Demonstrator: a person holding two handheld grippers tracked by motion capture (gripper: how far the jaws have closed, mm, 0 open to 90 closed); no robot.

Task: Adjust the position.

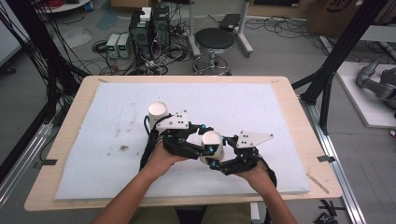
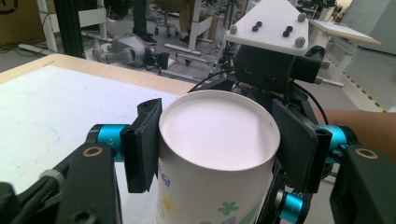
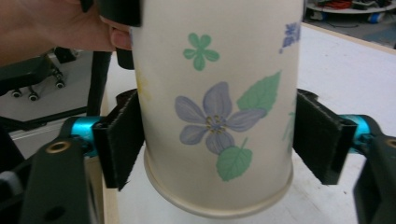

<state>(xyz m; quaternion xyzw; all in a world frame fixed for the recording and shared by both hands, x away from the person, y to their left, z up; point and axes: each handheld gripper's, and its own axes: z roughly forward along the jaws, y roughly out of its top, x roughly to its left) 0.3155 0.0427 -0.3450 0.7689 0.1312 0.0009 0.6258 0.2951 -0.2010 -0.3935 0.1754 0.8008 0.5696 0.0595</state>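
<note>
A paper cup (image 1: pixel 212 141) printed with flowers hangs just above the white mat (image 1: pixel 261 107), a little right of centre, with both grippers on it. My left gripper (image 2: pixel 217 149) is shut on the cup (image 2: pixel 217 126) near its white upper end. My right gripper (image 3: pixel 217 135) clamps the cup (image 3: pixel 215 93) lower down, close to its base rim, with both pads on the wall. In the high view my left gripper (image 1: pixel 205 139) comes in from the left and my right gripper (image 1: pixel 220 151) from the right. A second white cup (image 1: pixel 158 111) stands on the mat behind my left gripper.
The mat covers most of a wooden table (image 1: pixel 299 121). It has a few dark smudges (image 1: pixel 123 148) at the left. A black stool (image 1: pixel 214 39), computer boxes (image 1: pixel 149 28) and loose cables lie on the floor beyond the far edge. Black frame posts (image 1: pixel 327 74) stand at the right.
</note>
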